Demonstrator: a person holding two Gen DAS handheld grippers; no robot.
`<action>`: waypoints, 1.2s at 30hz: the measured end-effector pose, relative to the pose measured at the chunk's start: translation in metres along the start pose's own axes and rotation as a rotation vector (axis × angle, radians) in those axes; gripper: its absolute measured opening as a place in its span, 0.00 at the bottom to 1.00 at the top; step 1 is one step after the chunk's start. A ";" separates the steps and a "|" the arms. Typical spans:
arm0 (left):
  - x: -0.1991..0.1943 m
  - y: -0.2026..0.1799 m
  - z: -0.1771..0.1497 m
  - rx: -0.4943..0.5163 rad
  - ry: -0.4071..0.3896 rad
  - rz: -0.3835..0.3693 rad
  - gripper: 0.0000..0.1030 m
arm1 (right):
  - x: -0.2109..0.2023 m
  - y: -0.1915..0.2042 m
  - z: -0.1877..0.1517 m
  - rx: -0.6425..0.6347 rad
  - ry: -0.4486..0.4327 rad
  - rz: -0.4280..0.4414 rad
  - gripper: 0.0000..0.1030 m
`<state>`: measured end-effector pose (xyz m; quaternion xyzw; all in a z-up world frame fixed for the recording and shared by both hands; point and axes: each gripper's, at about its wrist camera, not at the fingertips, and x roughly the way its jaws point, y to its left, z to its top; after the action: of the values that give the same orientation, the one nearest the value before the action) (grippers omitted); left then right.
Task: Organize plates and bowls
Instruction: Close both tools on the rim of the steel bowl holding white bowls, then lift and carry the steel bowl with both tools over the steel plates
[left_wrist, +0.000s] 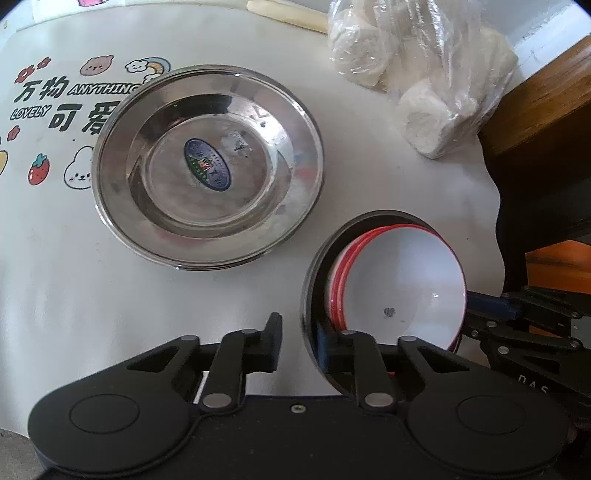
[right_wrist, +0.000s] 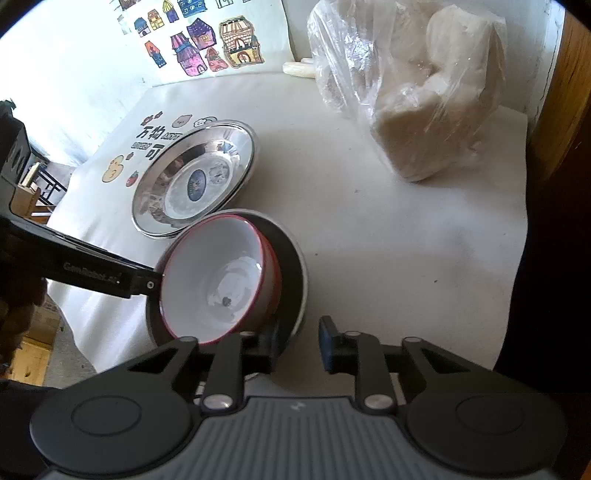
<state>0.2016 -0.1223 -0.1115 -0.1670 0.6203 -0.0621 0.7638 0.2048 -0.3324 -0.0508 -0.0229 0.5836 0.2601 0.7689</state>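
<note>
Red-rimmed white bowls (left_wrist: 402, 280), nested in a dark bowl (left_wrist: 314, 266) near the table's (left_wrist: 74, 280) front right corner, gripped at both rims. Left wrist: left gripper (left_wrist: 299, 336) clamped; cloth reads "ANYTHING", "LOVELY". Right wrist: right gripper (right_wrist: 295, 343) clamped; "GenRobot.ai" lettering, house drawings (right_wrist: 207, 40).

left tongs (left_wrist: 297, 343) clamp black bowl (left_wrist: 308, 280) rim; steel plate (left_wrist: 207, 166) beside.

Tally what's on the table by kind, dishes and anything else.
Steel plate: 1 (layered rim, possibly a stack)
Black bowl: 1
Red-rimmed white bowl: 1 clear, nested in the black bowl; extra red rims hint at more
Bag of buns: 1
Cream stick-like item: 1
Total: 5
</note>
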 end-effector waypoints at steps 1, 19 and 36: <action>0.000 -0.002 0.000 0.006 -0.001 0.001 0.15 | 0.000 0.000 0.001 0.003 0.003 0.002 0.23; 0.001 -0.004 0.000 0.005 -0.003 -0.003 0.07 | 0.003 -0.010 0.002 0.076 0.020 0.075 0.16; 0.002 0.000 0.004 -0.057 0.028 -0.007 0.07 | 0.011 -0.017 0.014 0.178 0.108 0.088 0.12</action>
<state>0.2055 -0.1221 -0.1130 -0.1901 0.6320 -0.0494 0.7497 0.2267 -0.3387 -0.0606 0.0574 0.6453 0.2390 0.7233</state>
